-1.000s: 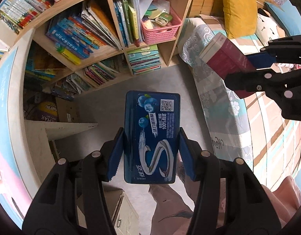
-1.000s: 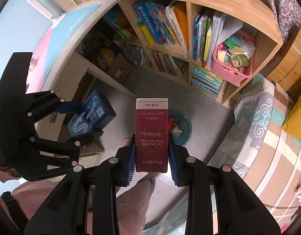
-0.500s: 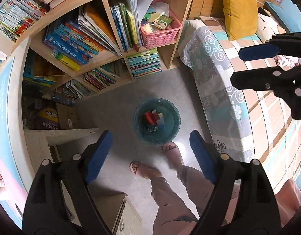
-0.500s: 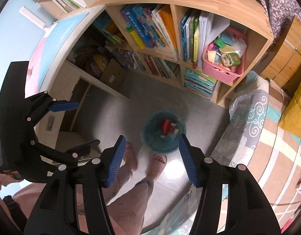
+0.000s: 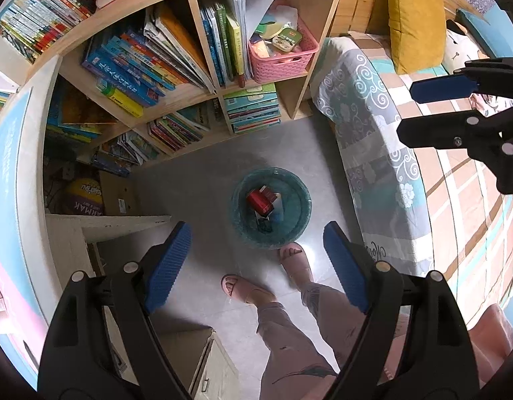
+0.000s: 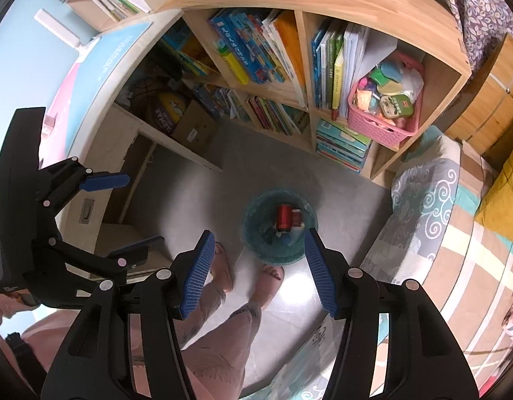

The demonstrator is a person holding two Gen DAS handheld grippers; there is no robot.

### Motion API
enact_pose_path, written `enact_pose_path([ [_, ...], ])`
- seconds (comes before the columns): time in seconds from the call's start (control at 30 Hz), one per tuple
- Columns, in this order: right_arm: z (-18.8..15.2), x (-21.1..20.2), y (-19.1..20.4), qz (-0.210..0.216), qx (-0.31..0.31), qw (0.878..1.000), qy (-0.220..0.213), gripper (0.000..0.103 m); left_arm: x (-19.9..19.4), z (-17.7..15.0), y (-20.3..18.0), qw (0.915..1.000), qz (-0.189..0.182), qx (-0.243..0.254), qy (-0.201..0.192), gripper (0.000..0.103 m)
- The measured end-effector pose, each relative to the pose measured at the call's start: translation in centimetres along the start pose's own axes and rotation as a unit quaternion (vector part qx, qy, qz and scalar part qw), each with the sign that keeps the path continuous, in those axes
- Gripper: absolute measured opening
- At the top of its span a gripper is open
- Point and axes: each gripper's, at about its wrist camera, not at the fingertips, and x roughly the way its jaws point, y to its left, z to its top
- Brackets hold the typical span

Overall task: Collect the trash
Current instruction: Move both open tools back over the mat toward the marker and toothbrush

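A round teal trash bin [image 5: 298,215] stands on the grey floor below both grippers. Inside it lie a red can [image 5: 258,200] and some small boxes. My left gripper [image 5: 256,230] hangs high over the bin, open, with nothing between its blue pads. My right gripper [image 5: 408,111] shows at the right edge of the left wrist view, also open with nothing in it. In the right wrist view the bin [image 6: 256,250] and the red can [image 6: 284,216] sit just beyond my right gripper [image 6: 259,233]. There my left gripper [image 6: 143,210] is at the left.
A wooden bookshelf [image 5: 189,96] full of books, with a pink basket [image 5: 283,56], stands behind the bin. A bed with a patterned blanket [image 5: 373,140] runs along the right. A person's feet in pink slippers [image 5: 243,288] stand by the bin. A white cabinet [image 5: 89,233] is at the left.
Both grippers opened. The blue gum box left my left gripper and the dark red box left my right one. The bin, hidden behind them before, now shows.
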Motion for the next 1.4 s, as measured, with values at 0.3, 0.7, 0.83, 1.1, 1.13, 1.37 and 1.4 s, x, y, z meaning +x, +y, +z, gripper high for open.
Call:
enact_pose_path([
  [0.3, 0.4, -0.1, 0.9, -0.001, -0.007, 1.000, -0.002, 0.057, -0.6, -0.6, 0.9, 0.9999, 0.006, -0.014, -0.004, 0.079],
  [0.7, 2.1, -0.1, 4.4, 0.011, -0.054, 0.998, -0.006, 0.057, -2.5, -3.1, 4.0, 0.9977, 0.029, -0.059, -0.017, 0.079],
  [0.83, 3.3, 0.1, 6.6, 0.017, -0.084, 0.996, -0.007, 0.057, -3.7, -4.5, 5.9, 0.9947, 0.043, -0.090, -0.027, 0.079],
  [1.1, 6.1, 0.9, 13.1, 0.040, -0.162, 0.986, -0.009, 0.058, -5.9, -8.8, 10.8, 0.9819, 0.081, -0.168, -0.035, 0.079],
  [1.13, 6.3, 1.0, 13.9, 0.043, -0.170, 0.985, -0.009, 0.062, -6.2, -9.6, 11.5, 0.9794, 0.086, -0.179, -0.036, 0.079],
  [1.37, 8.7, 2.4, 21.6, 0.069, -0.247, 0.967, -0.004, 0.064, -7.9, -14.7, 16.3, 0.9590, 0.114, -0.257, -0.038, 0.081],
  [1.4, 9.0, 2.6, 22.5, 0.071, -0.255, 0.964, -0.003, 0.064, -8.1, -15.6, 17.0, 0.9556, 0.117, -0.268, -0.038, 0.081],
])
